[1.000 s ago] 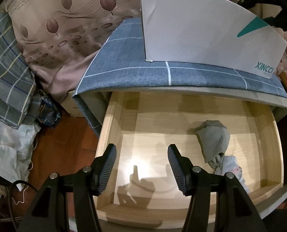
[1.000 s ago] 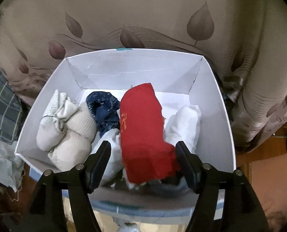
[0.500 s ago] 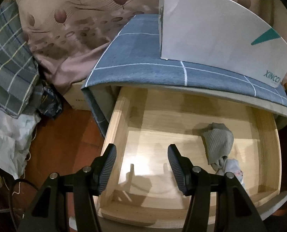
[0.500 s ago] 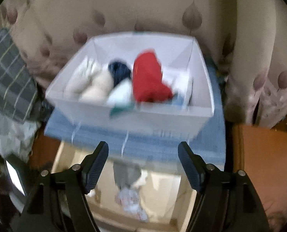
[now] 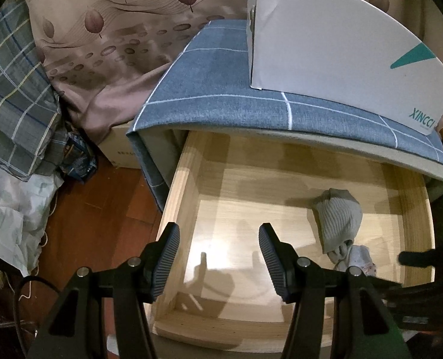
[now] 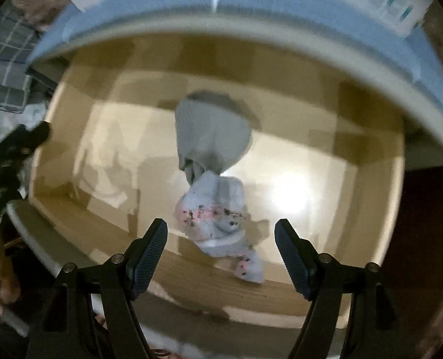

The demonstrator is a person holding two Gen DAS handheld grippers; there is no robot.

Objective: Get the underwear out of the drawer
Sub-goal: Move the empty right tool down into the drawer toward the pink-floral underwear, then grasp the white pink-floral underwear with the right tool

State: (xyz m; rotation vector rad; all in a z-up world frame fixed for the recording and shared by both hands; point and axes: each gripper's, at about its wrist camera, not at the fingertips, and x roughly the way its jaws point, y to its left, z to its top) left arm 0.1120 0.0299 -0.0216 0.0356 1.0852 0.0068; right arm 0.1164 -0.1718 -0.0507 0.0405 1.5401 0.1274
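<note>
**Reaching into the open drawer for the last garments**

The wooden drawer [image 5: 308,191] stands pulled out from under a blue checked cover [image 5: 221,101], on which a white cardboard box [image 5: 335,48] rests. Two pieces of underwear lie on the drawer floor towards its right side: a grey ribbed piece [image 6: 212,131] and, touching it nearer the drawer front, a pale piece with pink and dark speckles [image 6: 218,215]. The rest of the drawer floor is bare.

The right gripper [image 6: 221,251] points down into the drawer, directly over the speckled piece; its jaws are spread, have just widened a little, and nothing is pressed between them, the cloth lying below them. The picture is blurred with motion. The left gripper [image 5: 218,257] hangs over the left half of the drawer, jaws likewise spread and empty; its shadow falls on the bare wood.

Step in hand, as judged: approach for a pick, not yet a grasp. The next move calls for lowering the right gripper until its fingers straddle a fold of the speckled piece, closing on the cloth, and lifting clear of the drawer front. Since the two garments touch and may be tangled, one could drag the other along.
</note>
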